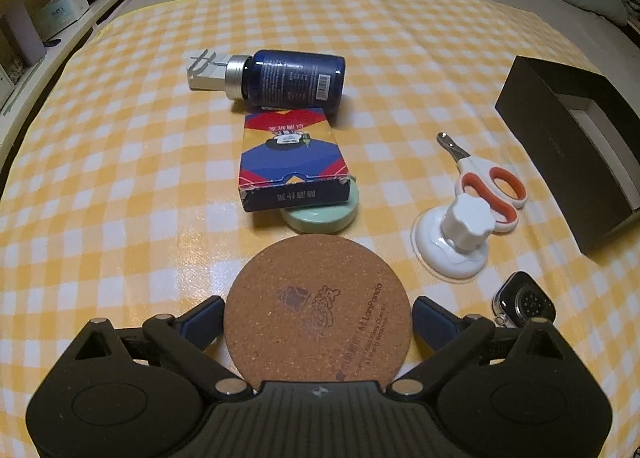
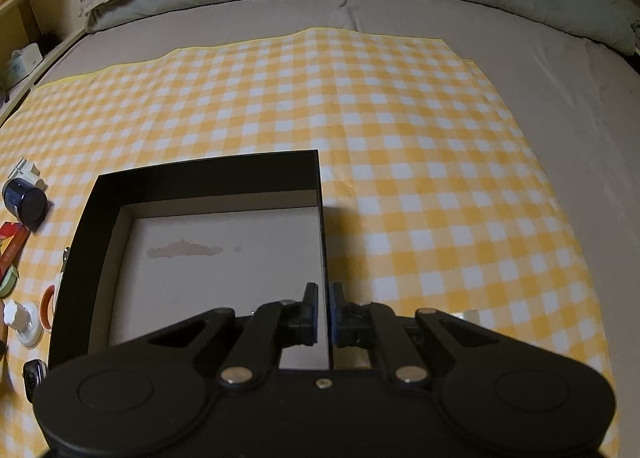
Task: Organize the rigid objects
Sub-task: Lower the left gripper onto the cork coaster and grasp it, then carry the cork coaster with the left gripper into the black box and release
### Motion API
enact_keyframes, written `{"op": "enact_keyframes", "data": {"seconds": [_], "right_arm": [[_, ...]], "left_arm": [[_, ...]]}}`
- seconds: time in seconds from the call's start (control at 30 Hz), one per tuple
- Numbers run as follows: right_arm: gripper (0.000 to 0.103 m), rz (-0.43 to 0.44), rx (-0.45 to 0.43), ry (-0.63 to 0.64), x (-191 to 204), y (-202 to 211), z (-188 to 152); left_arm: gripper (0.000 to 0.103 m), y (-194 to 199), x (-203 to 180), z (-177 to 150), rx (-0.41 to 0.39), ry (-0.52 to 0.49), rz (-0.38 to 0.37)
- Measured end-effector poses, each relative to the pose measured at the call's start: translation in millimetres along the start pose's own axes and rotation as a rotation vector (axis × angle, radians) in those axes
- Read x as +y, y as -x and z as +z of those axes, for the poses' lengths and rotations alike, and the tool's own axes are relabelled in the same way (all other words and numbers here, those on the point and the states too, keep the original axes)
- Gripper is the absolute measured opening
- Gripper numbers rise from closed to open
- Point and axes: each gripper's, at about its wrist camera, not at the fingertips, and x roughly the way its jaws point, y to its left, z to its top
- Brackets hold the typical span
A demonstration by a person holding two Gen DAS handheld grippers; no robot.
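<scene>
One round, speckled cork coaster with a printed logo, pinched edgewise in the left claw above the glossy yellow-checked cloth. Right claw clamped on the thin right wall of one black cardboard box, pale inside.

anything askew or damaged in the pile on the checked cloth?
Yes. The card box lies tilted, its near end propped on the green round tin, with a scuffed near corner. The blue bottle lies on its side.
</scene>
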Motion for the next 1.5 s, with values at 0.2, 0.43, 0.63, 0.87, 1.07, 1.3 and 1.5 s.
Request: {"op": "enact_keyframes", "data": {"seconds": [0.2,0.43,0.63,0.87,1.07,1.3,1.5], "right_arm": [[0.007,0.001,0.000,0.000,0.4,0.1,-0.5],[0.007,0.001,0.004,-0.001,0.9,0.1,-0.1],[0.003,0.004,0.016,-0.010,-1.1,0.6,-1.2],[0.002,0.004,0.013,0.014,0.8,3.6,-4.5],[0.002,-0.006,0.005,0.038,3.7,7.1,-6.5],[0.002,0.024,0.004,0.021,-1.3,7.6,-5.6],[0.002,0.031,0.016,0.006,-2.4,6.3,-3.7]], "left_arm": [[0.098,7.7,4.1,1.9,-0.011,0.040,-0.020],[0.098,32.9,-0.6,6.5,-0.058,0.087,-0.046],[0.098,59.3,-30.0,21.6,-0.126,0.069,-0.119],[0.098,80.0,-78.0,50.1,-0.207,0.042,-0.205],[0.098,77.2,-126.6,70.8,-0.235,0.001,-0.256],[0.098,54.7,-184.6,89.3,-0.234,-0.072,-0.278],[0.098,28.8,-217.0,105.9,-0.236,-0.093,-0.286]]}}
